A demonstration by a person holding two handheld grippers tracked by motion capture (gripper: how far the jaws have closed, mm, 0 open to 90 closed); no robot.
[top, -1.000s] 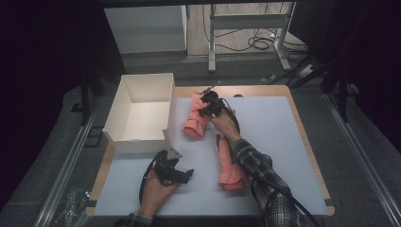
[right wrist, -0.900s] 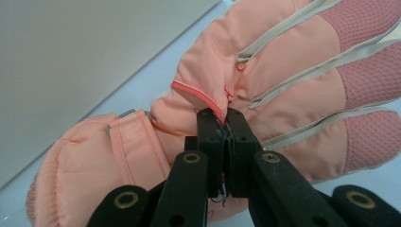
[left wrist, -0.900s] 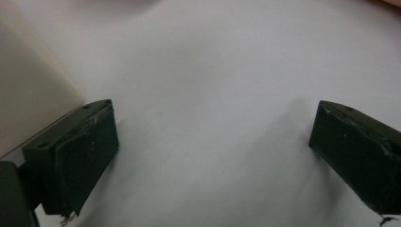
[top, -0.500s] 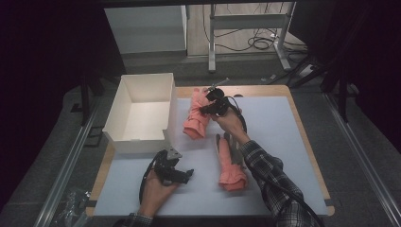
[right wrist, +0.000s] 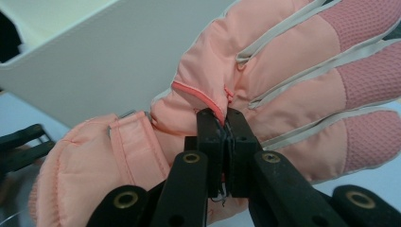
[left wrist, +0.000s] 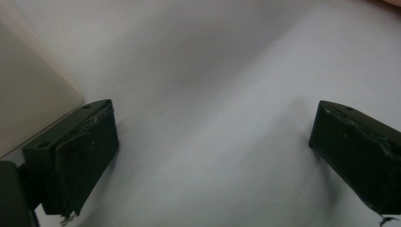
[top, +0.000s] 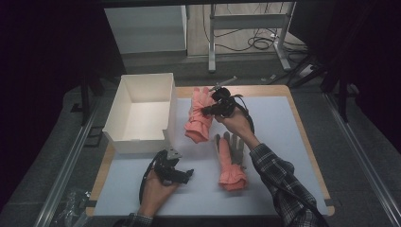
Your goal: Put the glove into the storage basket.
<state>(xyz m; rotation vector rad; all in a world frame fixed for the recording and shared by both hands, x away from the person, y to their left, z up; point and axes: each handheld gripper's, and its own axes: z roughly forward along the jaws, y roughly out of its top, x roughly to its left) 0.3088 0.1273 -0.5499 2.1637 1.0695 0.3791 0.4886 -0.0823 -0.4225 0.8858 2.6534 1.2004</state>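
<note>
No brand, label or lettering reads on anything here.

Far left on the desk (top: 283, 142): the white box (top: 142, 113), open-topped, standing at the desk's left rear edge. Its wall shows pale at the left edge of the left gripper view.

Your left hand (top: 153, 189) lies low at the near left of the desk, just in front of the box, forearm coming in from the bottom. Your left gripper (top: 182, 176) points right, level with the surface. In the left gripper view its jaws stand wide apart, released, with bare desk between them.

Next right: the pink glove (top: 198, 116) that you hold, beside the box's right wall, fingers toward the far edge, cuff hanging toward you. Your right gripper (top: 208, 111) bites it from the right. In the right gripper view (right wrist: 226, 142) the jaws are clenched on a fold of fabric at the red-piped seam by the glove's (right wrist: 265, 85) palm.

Your right hand (top: 231, 120) reaches forward, plaid sleeve (top: 279, 184) stretched across the desk.

Under that forearm the second glove (top: 231, 163) lies flat on the desk, grey palm up, pink cuff nearest you.

Against the earlier frames: the held glove has lifted and shifted toward the box, and your right hand has risen with it. Left hand and second glove are unchanged.
</note>
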